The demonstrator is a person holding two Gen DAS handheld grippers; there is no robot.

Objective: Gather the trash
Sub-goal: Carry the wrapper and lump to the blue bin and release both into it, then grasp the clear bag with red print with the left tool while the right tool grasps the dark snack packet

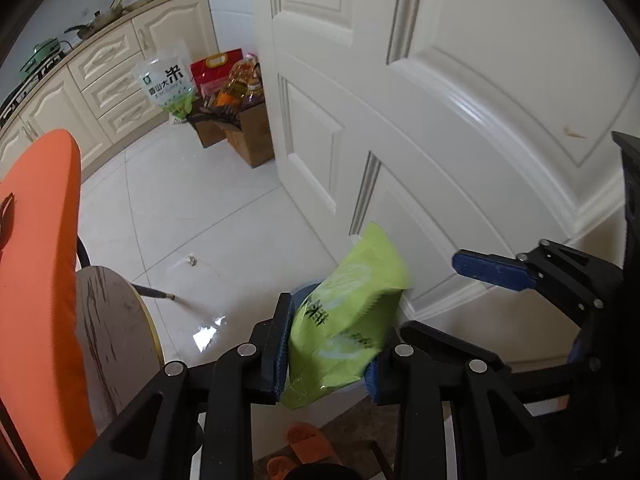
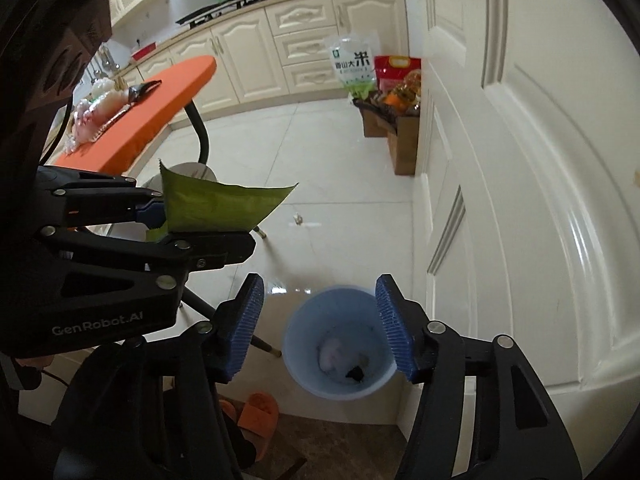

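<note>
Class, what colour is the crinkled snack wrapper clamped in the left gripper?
Lime green crinkled snack wrapper with dark print; the left wrist view shows it best.

The right gripper (image 2: 318,330) pointed down at a pale blue bin (image 2: 338,354) on the tiled floor (image 2: 340,168) beside a white door (image 2: 520,200); its blue pads stood apart with nothing between them. Some scraps lay in the bin's bottom. At left, the left gripper (image 2: 188,220) pinched a green wrapper (image 2: 220,206). Behind it stood an orange-topped board (image 2: 160,108).
</note>
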